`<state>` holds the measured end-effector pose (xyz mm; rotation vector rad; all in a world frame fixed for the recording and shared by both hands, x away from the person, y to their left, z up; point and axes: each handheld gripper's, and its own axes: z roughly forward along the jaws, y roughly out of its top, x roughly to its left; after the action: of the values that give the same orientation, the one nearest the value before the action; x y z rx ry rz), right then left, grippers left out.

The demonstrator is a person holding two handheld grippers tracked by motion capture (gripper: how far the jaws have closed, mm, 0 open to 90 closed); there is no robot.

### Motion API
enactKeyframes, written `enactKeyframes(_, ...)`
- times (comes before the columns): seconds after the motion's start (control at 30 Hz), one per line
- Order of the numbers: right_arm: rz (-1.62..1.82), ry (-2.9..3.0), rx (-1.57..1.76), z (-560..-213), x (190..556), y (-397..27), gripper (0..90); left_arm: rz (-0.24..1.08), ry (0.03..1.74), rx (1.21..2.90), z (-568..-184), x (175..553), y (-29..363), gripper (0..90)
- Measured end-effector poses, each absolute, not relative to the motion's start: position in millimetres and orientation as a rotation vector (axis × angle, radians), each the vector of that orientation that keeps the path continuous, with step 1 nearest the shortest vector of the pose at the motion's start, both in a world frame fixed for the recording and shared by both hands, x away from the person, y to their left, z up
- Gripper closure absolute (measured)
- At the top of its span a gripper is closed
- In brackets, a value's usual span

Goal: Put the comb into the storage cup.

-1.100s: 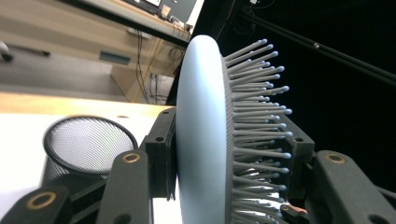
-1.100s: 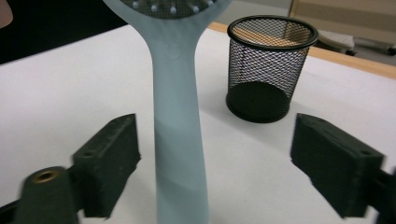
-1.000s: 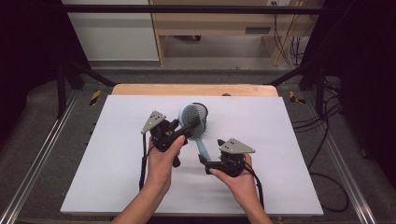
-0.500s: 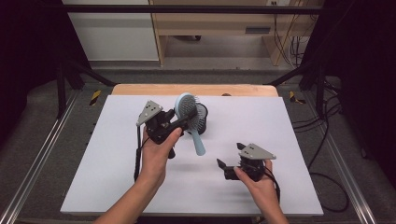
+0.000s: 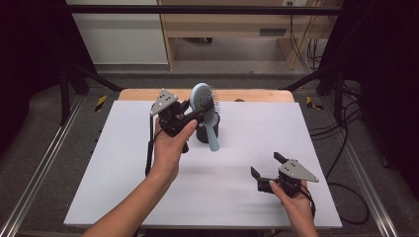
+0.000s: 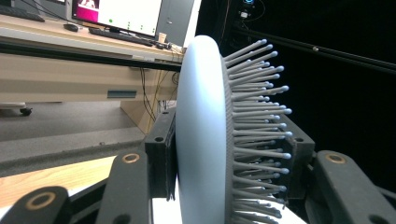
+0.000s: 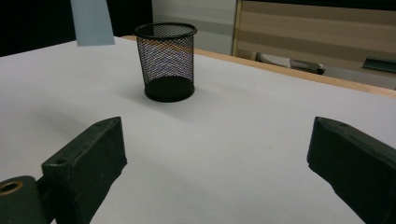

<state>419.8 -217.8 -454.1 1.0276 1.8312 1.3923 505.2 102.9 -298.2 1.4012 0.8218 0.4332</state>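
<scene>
1. The left gripper (image 5: 196, 116) is clamped on the pale-blue hairbrush (image 5: 204, 106), handle hanging down.
2. A black mesh cup (image 7: 165, 61) stands just beneath the brush.
3. The right gripper (image 5: 267, 166) is spread, holding nothing.

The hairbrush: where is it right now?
In the high view the hairbrush is held off the table in the left gripper, jaws on its head, handle hanging before the mesh cup.

Hairbrushes: one, a pale blue paddle brush (image 5: 203, 102)
Mesh pen cups: one, black (image 7: 166, 61)
Grippers: two, left gripper (image 5: 190, 117) and right gripper (image 5: 267, 165)
Hands: two
White desk (image 5: 123, 168): one
</scene>
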Motion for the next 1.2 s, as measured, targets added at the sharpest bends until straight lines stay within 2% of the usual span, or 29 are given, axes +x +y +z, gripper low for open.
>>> enactKeyframes(0.43, 1.388, 1.814, 1.049, -455.2, 416.1, -223.3, 4.5, 0.449, 0.838, 1.350, -272.6, 519.9, 97.1, 50.1)
enactKeyframes(1.2, 1.389, 1.821, 1.037, -455.4, 415.5, -231.4, 2.8, 0.561, 0.842, 1.355, -264.7, 559.7, 94.9, 49.9)
